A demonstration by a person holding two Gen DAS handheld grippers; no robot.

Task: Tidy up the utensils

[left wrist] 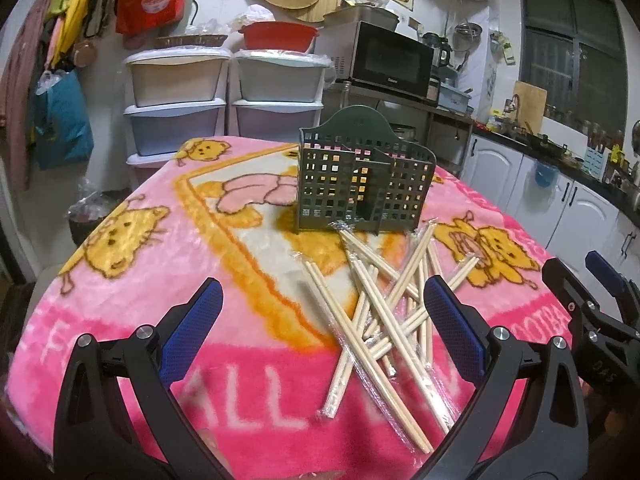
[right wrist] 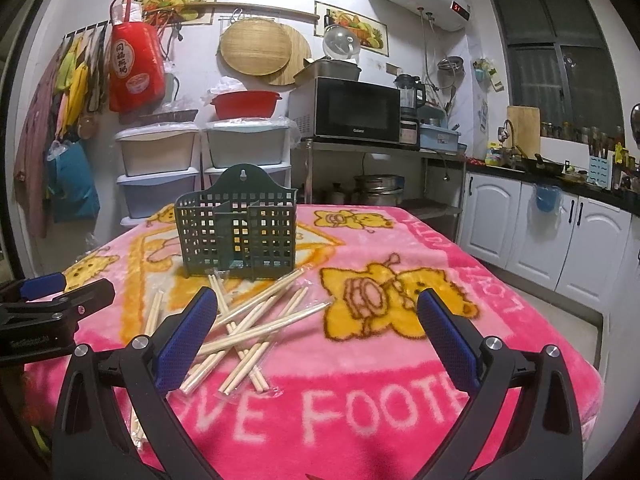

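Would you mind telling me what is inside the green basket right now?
The green basket looks empty through its holes; only a divider shows. Its floor is hidden. The wrapped chopsticks lie on the blanket in front.

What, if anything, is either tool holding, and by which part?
Nothing is held. The left tool and right tool are both open above the blanket; the wrapped chopsticks lie loose by the green holder.

blanket [left wrist: 132, 300]: pink, yellow cartoon bears | basket [left wrist: 362, 184]: dark green grid | chopsticks [left wrist: 384, 312]: pale wood
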